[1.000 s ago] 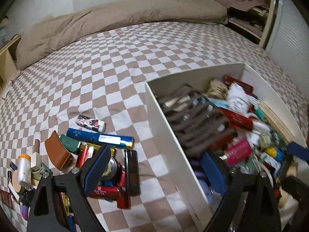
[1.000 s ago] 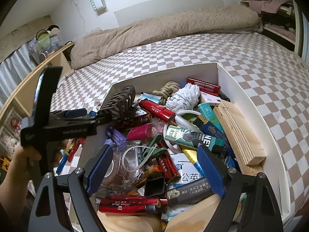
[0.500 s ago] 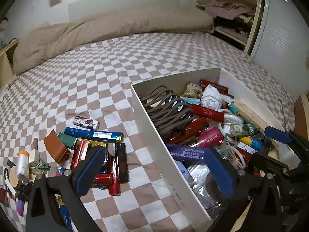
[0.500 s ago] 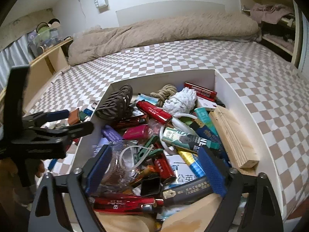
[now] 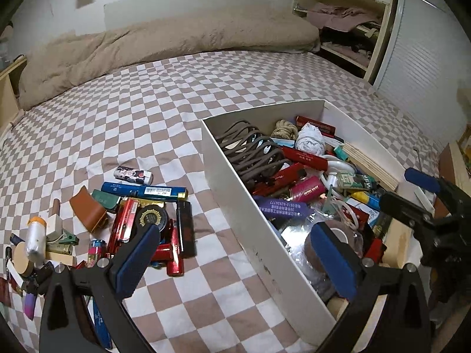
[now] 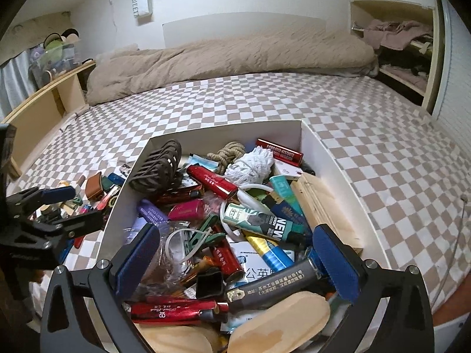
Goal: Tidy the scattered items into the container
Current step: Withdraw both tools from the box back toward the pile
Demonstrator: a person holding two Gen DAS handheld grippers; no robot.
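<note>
A white box (image 5: 232, 194) on the checkered bed holds several items: a brown coiled strap (image 5: 253, 150), red tubes, a white cloth ball (image 6: 250, 164), wooden slats (image 6: 321, 203). Scattered items lie left of it: a blue tube (image 5: 144, 190), a brown leather piece (image 5: 86, 210), a round black-and-gold tin (image 5: 151, 219), a black lighter (image 5: 185, 228). My left gripper (image 5: 235, 260) is open and empty, straddling the box's near left wall. My right gripper (image 6: 235, 260) is open and empty over the box's near end. The left gripper also shows in the right wrist view (image 6: 61, 209).
A beige duvet (image 5: 164, 47) lies along the far side of the bed. An open shelf with clothes (image 5: 344, 29) is at the far right. A wooden ledge (image 6: 44, 103) runs along the left. The checkered sheet (image 5: 132, 111) stretches beyond the box.
The left gripper has pulled back and up from the box, leaving the brown coiled strap inside it. The right gripper has barely moved.
</note>
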